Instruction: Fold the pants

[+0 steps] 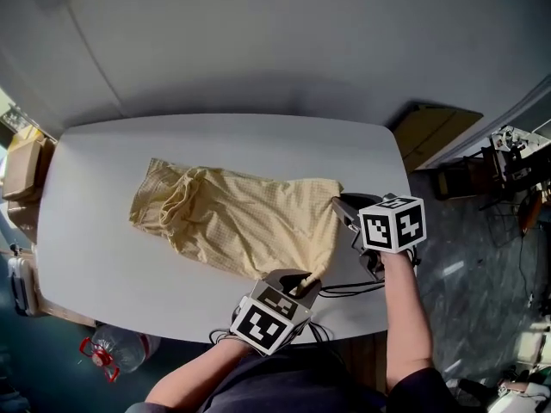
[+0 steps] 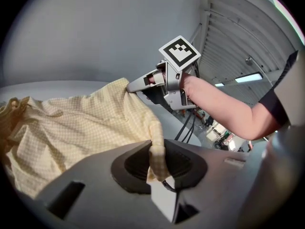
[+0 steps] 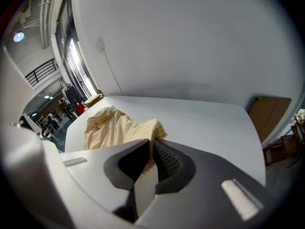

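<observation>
Pale yellow checked pants (image 1: pixel 232 218) lie spread across the white table (image 1: pixel 95 231), bunched at the left end. My left gripper (image 1: pixel 303 280) is shut on the near right corner of the pants (image 2: pixel 157 161) at the table's front edge. My right gripper (image 1: pixel 338 203) is shut on the far right corner of the pants (image 3: pixel 151 133), with cloth pinched between its jaws. From the left gripper view, the right gripper (image 2: pixel 131 86) holds the far corner, and the cloth's right edge hangs slightly raised between the two grips.
A water bottle with a red handle (image 1: pixel 116 348) lies on the floor below the table's front left. Cardboard boxes (image 1: pixel 21 169) stand at the left, a brown box (image 1: pixel 435 134) at the right. Black cables (image 1: pixel 353 289) trail near the table's front edge.
</observation>
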Demonstrator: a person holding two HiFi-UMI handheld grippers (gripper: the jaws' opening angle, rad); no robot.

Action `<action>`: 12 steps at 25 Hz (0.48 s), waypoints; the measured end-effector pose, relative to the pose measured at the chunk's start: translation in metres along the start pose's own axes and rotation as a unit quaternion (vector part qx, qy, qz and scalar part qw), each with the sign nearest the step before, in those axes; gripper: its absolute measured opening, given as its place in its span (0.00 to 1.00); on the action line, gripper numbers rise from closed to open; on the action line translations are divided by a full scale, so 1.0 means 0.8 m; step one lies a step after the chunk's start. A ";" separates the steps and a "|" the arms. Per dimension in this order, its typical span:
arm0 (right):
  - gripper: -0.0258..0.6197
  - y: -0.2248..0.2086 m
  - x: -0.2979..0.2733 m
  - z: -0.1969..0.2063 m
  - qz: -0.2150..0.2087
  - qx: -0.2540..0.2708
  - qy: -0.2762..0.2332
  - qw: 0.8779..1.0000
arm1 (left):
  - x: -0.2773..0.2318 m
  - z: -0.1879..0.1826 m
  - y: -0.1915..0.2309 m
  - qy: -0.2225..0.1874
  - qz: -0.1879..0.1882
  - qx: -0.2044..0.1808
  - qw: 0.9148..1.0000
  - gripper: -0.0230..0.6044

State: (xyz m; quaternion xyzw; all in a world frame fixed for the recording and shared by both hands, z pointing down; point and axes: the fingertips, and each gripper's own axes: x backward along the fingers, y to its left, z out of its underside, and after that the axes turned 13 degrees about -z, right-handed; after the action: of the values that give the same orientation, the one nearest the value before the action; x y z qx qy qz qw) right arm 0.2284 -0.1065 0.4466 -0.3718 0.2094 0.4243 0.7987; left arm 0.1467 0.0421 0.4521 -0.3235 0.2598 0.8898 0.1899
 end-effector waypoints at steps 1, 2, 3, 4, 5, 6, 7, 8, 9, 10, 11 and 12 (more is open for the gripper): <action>0.09 -0.005 0.015 0.006 0.005 0.001 -0.001 1.000 | -0.001 -0.004 -0.015 -0.001 0.011 -0.003 1.000 0.14; 0.09 -0.009 0.029 0.010 0.010 0.001 -0.002 1.000 | -0.001 -0.008 -0.028 -0.002 0.021 -0.005 1.000 0.14; 0.09 -0.011 0.041 0.013 0.013 0.002 -0.003 1.000 | 0.000 -0.012 -0.039 -0.003 0.030 -0.008 1.000 0.14; 0.09 -0.013 0.051 0.013 0.015 0.003 -0.007 1.000 | 0.001 -0.017 -0.047 -0.005 0.036 -0.011 0.999 0.14; 0.09 -0.012 0.060 0.011 0.015 0.005 -0.013 1.000 | 0.004 -0.022 -0.053 -0.008 0.040 -0.015 0.999 0.14; 0.09 -0.009 0.067 0.006 0.014 0.008 -0.020 1.000 | 0.009 -0.028 -0.055 -0.012 0.042 -0.018 0.999 0.14; 0.09 -0.004 0.072 -0.002 0.013 0.013 -0.027 0.999 | 0.016 -0.034 -0.056 -0.017 0.044 -0.018 0.999 0.14; 0.09 0.003 0.076 -0.010 0.012 0.021 -0.035 0.999 | 0.025 -0.040 -0.054 -0.023 0.047 -0.014 0.999 0.14; 0.08 0.011 0.078 -0.020 0.012 0.031 -0.041 0.999 | 0.035 -0.046 -0.050 -0.029 0.051 -0.006 0.998 0.14; 0.08 0.020 0.078 -0.031 0.013 0.042 -0.047 0.998 | 0.046 -0.051 -0.045 -0.036 0.056 0.005 0.998 0.14; 0.08 0.030 0.078 -0.042 0.014 0.053 -0.053 0.997 | 0.057 -0.057 -0.038 -0.044 0.061 0.017 0.997 0.14; 0.08 0.041 0.076 -0.053 0.014 0.062 -0.058 0.996 | 0.068 -0.064 -0.031 -0.053 0.066 0.026 0.996 0.14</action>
State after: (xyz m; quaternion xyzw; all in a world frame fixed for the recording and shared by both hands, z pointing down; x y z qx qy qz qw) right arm 0.2341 -0.0956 0.3666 -0.2930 0.1938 0.4426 0.8250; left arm 0.1444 0.0414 0.3735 -0.2533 0.2938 0.9090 0.1524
